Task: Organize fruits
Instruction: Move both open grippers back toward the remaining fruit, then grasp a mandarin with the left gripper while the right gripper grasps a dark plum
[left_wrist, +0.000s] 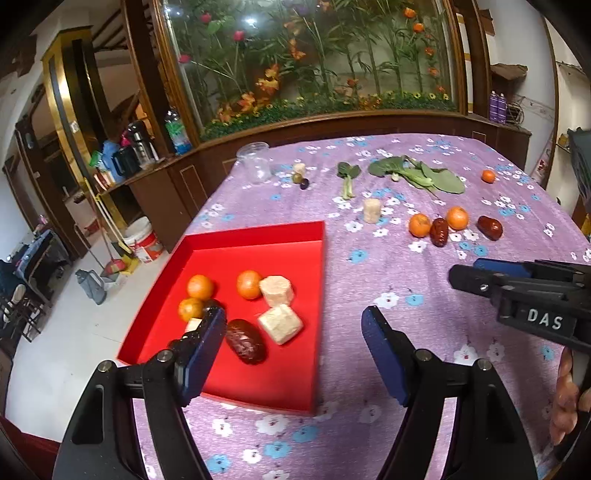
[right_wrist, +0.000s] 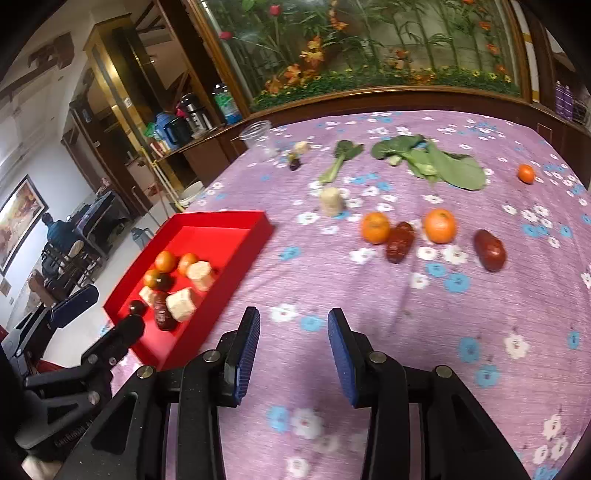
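A red tray (left_wrist: 295, 236) (right_wrist: 255, 225) lies on the purple flowered cloth and holds three oranges, a red date (left_wrist: 245, 341), pale chunks and dark fruit. My left gripper (left_wrist: 295, 334) is open and empty over the tray's near right corner. My right gripper (right_wrist: 293, 332) is open and empty above bare cloth; it also shows in the left wrist view (left_wrist: 480, 275). On the cloth lie two oranges (right_wrist: 375, 227) (right_wrist: 439, 225), two red dates (right_wrist: 400, 242) (right_wrist: 489, 250), a far orange (right_wrist: 526, 173) and a pale chunk (right_wrist: 331, 201).
Leafy greens (right_wrist: 436, 160) and a small green stalk (right_wrist: 341, 158) lie at the back. A clear cup (right_wrist: 258, 140) and small fruits (right_wrist: 295, 160) stand at the back left. The table edge drops to the floor left of the tray. A wooden cabinet runs behind.
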